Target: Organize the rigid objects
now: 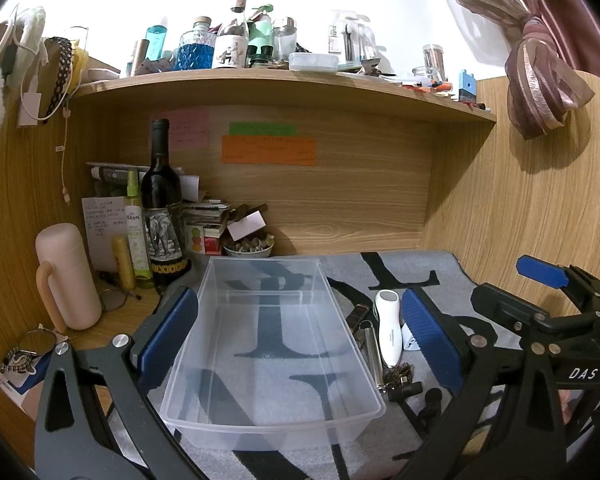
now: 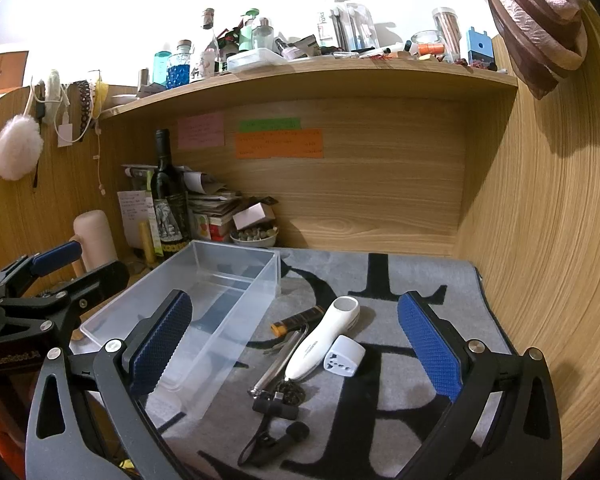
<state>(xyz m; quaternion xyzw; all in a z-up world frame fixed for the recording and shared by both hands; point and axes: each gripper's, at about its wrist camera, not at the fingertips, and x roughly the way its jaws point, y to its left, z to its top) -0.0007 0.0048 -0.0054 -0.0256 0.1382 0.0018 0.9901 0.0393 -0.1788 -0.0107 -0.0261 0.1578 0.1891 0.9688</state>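
Bin (image 1: 272,344) sits empty and clear between the wide-open left gripper (image 1: 296,344) fingers; right gripper (image 2: 296,356), also spread wide holding nothing, hovers level over the white shaver (image 2: 320,340) and adapter (image 2: 344,358).

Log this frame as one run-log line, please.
stage: before first pick | left gripper: open, around clear bin | right gripper: open over white handheld device | bin: empty

1. My way into the clear bin (image 1: 268,344) from above is open; it holds nothing.
2. Bottles (image 1: 162,216) and a pink mug (image 1: 66,276) crowd its far-left side.
3. The mat (image 2: 420,292) behind the white device (image 2: 324,340) and adapter (image 2: 344,358) lies bare.
4. An overhead shelf (image 2: 308,76) caps the back.
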